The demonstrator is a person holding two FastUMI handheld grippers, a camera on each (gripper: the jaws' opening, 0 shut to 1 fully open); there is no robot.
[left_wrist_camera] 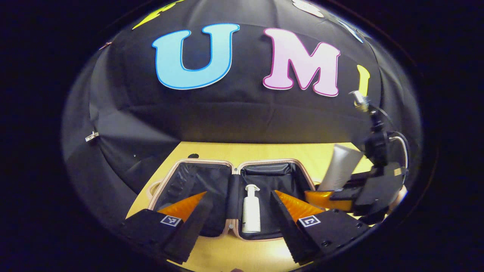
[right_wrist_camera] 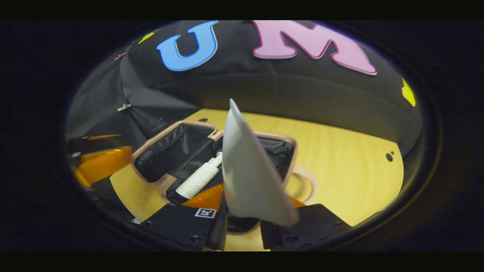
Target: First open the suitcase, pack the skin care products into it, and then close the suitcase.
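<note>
The pink-rimmed suitcase [left_wrist_camera: 172,172] lies open on the table, showing two black-lined halves. A white pump bottle [left_wrist_camera: 251,209] rests in its right half, beside the hinge. My left gripper [left_wrist_camera: 240,194] hovers open over the near edge of the case, holding nothing. At the right, my right gripper [left_wrist_camera: 332,196] is shut on a pale grey tube [left_wrist_camera: 342,168] that stands upright beside the case. In the right gripper view the tube [right_wrist_camera: 249,177] rises between the fingers of the right gripper [right_wrist_camera: 249,202], above the suitcase [right_wrist_camera: 291,158] and the bottle [right_wrist_camera: 198,179]. The left gripper [right_wrist_camera: 98,162] shows at the left.
The yellow wooden table [right_wrist_camera: 348,166] stretches to the right of the case, with small dark holes [right_wrist_camera: 389,156] near its far edge. The suitcase handle [right_wrist_camera: 304,185] sticks out on the right side. The black cloth wall stands close behind the table.
</note>
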